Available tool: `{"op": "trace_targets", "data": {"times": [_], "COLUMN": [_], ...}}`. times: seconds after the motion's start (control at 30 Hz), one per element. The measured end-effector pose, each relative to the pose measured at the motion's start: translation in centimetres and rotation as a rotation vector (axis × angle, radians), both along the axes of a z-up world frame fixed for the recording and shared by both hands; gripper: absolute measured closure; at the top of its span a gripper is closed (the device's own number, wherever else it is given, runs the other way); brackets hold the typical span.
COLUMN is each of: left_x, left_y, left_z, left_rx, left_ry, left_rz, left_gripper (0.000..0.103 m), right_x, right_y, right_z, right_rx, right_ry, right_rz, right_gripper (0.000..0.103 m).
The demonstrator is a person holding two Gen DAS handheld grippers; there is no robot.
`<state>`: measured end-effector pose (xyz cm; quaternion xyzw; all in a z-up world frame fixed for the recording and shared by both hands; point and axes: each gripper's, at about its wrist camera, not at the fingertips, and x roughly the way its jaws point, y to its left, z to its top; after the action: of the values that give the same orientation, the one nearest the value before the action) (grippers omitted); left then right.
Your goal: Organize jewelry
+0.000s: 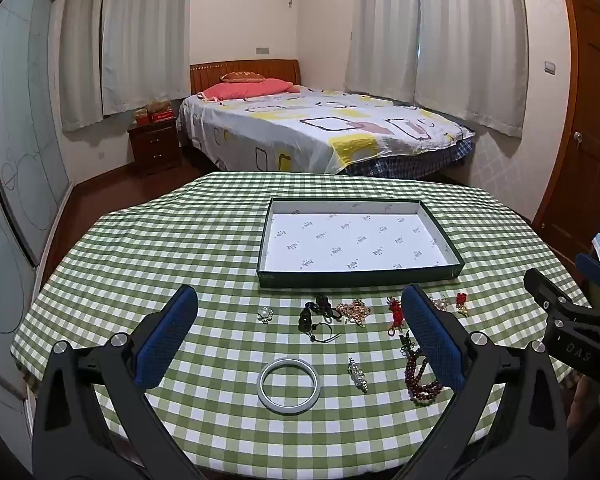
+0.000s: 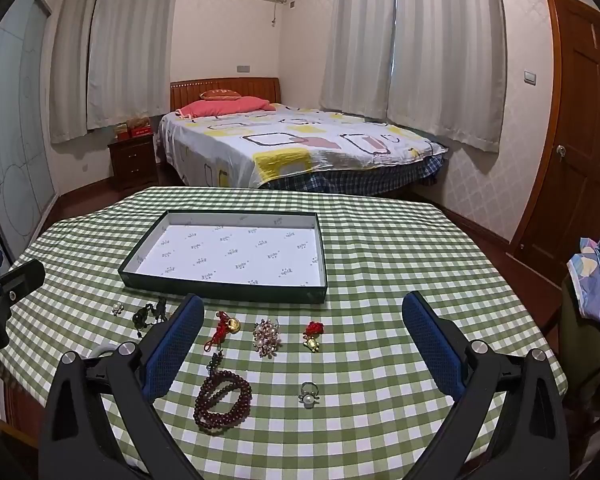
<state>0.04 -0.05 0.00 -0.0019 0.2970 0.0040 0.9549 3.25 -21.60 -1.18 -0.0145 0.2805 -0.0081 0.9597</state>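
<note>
A shallow dark green box (image 1: 360, 276) with a white paper lining lies on the checked table; it also shows in the right wrist view (image 2: 224, 290). Several jewelry pieces lie in front of it: a pale bangle (image 1: 290, 386), a black cord piece (image 1: 318, 316), a gold chain (image 1: 354, 312), a pearl brooch (image 1: 265, 314), a crystal clip (image 1: 358, 374), dark red beads (image 2: 222, 402), a red knot charm (image 2: 224, 328), a pearl cluster (image 2: 267, 337), a red flower charm (image 2: 313, 334) and a pearl ring (image 2: 309, 394). My left gripper (image 1: 300, 344) is open above the bangle. My right gripper (image 2: 304, 348) is open above the beads and ring.
The round table has a green checked cloth (image 1: 180, 240). A bed (image 1: 320, 132) and a nightstand (image 1: 154, 146) stand behind it. A wooden door (image 2: 584, 140) is at the right. Folded cloth (image 2: 598, 280) lies on a chair at the right edge.
</note>
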Motion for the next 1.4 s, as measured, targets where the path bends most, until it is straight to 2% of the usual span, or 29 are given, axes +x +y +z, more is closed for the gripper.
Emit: {"op": "trace_targets", "data": {"times": [1.4], "left_x": [0.0], "left_y": [-0.1], "left_z": [1.0], "left_rx": [-0.020], "left_ry": [-0.006], "left_rz": [0.003], "left_gripper": [0.004], "right_x": [0.0], "right_y": [0.3], "right_z": [1.4], "right_rx": [-0.006], "right_ry": [-0.019], "right_rz": [0.004], "right_gripper": [0.007]}}
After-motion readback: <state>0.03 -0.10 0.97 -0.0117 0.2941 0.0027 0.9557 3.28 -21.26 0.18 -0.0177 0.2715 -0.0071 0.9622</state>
